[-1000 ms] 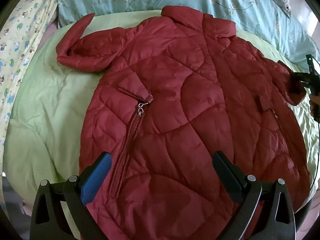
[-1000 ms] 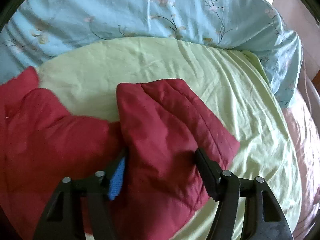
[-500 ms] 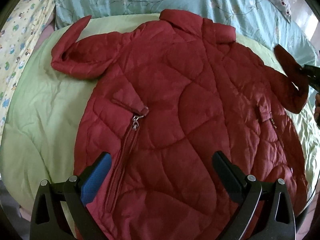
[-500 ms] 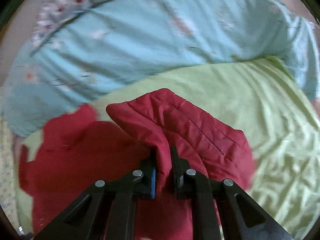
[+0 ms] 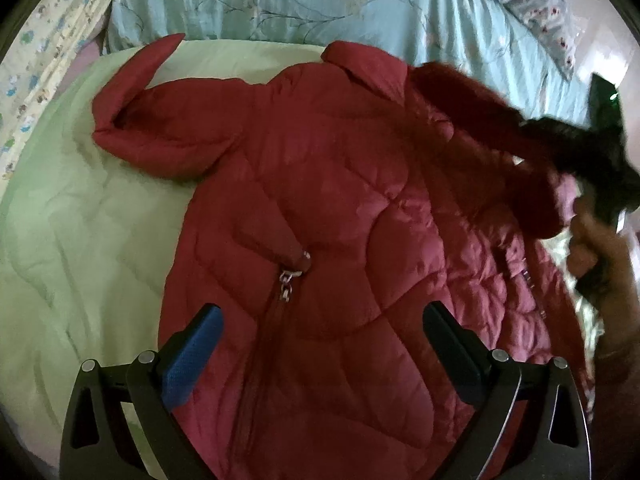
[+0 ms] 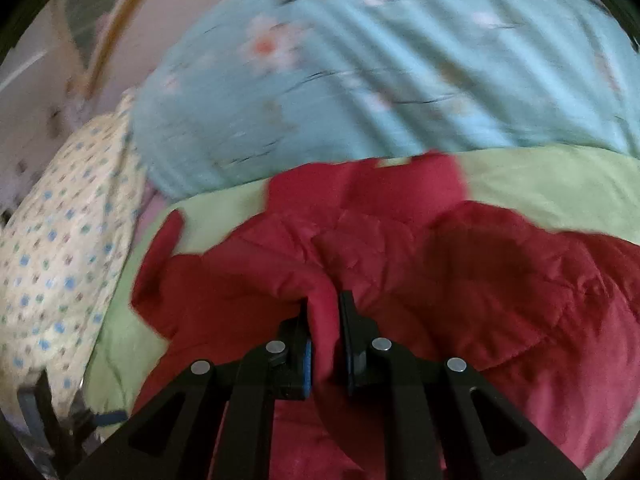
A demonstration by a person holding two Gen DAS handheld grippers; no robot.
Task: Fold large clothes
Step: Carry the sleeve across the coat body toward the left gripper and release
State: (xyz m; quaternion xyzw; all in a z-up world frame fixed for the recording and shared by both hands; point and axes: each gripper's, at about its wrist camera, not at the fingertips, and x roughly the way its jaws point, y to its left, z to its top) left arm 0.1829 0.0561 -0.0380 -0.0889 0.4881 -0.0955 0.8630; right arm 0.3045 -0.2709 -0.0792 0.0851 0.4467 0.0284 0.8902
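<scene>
A dark red quilted puffer jacket (image 5: pixel 320 208) lies front up on a light green duvet (image 5: pixel 80 216), collar toward the pillows. Its left sleeve (image 5: pixel 160 120) is bent out on the duvet. My left gripper (image 5: pixel 320 336) is open and empty, hovering over the jacket's lower front near the zip pull (image 5: pixel 287 284). My right gripper (image 6: pixel 324 312) is shut on the end of the right sleeve (image 6: pixel 320 304) and holds it lifted over the jacket body (image 6: pixel 520 300); it also shows, blurred, in the left wrist view (image 5: pixel 568 148).
A light blue floral quilt (image 5: pixel 320 0) lies along the head of the bed, also in the right wrist view (image 6: pixel 380 72). A yellow dotted pillow (image 6: pixel 52 264) sits at the left. A hand (image 5: pixel 600 248) holds the right gripper at the right edge.
My right gripper closed on the right sleeve, lifted it off the duvet and swung it inward over the jacket. My left gripper stayed open and shifted slightly over the jacket.
</scene>
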